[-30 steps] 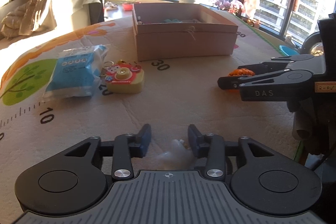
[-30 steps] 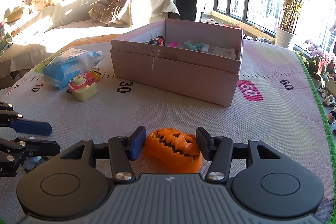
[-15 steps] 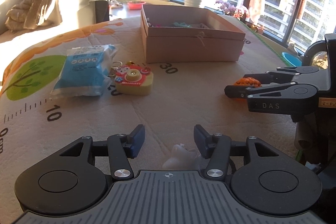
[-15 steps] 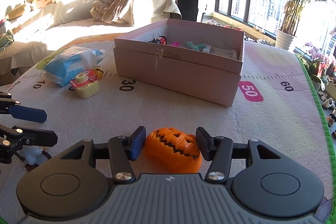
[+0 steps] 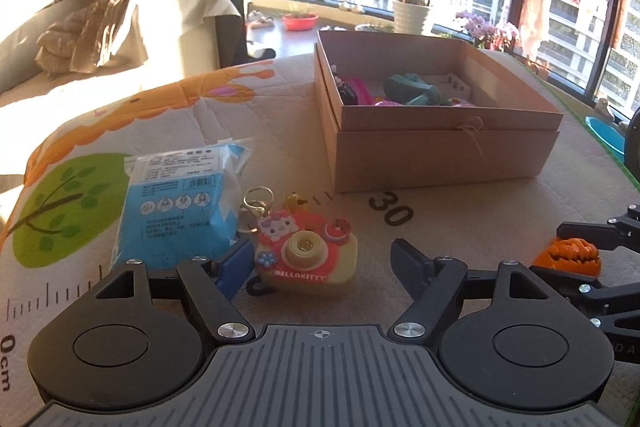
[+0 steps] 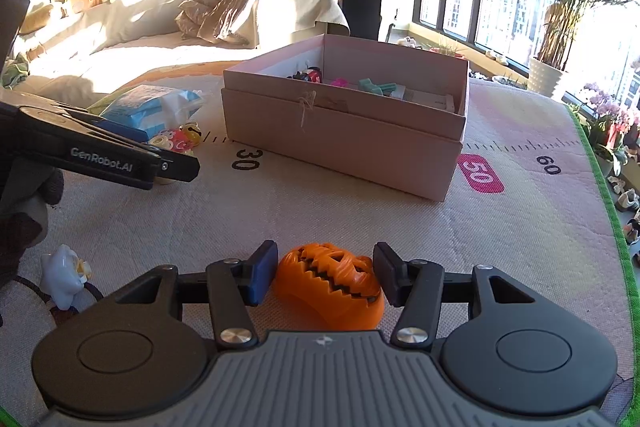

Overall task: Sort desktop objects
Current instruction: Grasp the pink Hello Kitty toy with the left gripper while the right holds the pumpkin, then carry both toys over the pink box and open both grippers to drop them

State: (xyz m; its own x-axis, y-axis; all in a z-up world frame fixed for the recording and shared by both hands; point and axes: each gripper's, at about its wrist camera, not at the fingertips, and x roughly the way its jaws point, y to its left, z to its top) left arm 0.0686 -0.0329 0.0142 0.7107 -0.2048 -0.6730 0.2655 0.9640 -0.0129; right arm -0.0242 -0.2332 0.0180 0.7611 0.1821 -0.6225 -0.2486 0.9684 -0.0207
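Left gripper (image 5: 325, 263) opening around Hello Kitty camera toy (image 5: 306, 255), ungripped. Right gripper (image 6: 326, 277) straddling pumpkin toy (image 6: 330, 285); contact indeterminate. Risk: left fingers (image 5: 234, 269) snagging tissue pack (image 5: 178, 203).

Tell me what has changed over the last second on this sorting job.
The left gripper has left the small white figurine on the patterned mat and moved to the yellow Hello Kitty toy camera, jaws opening around it. The right gripper still brackets the orange plastic pumpkin; the pink cardboard box is unmoved.

Harsh window glare, fisheye-bent edges
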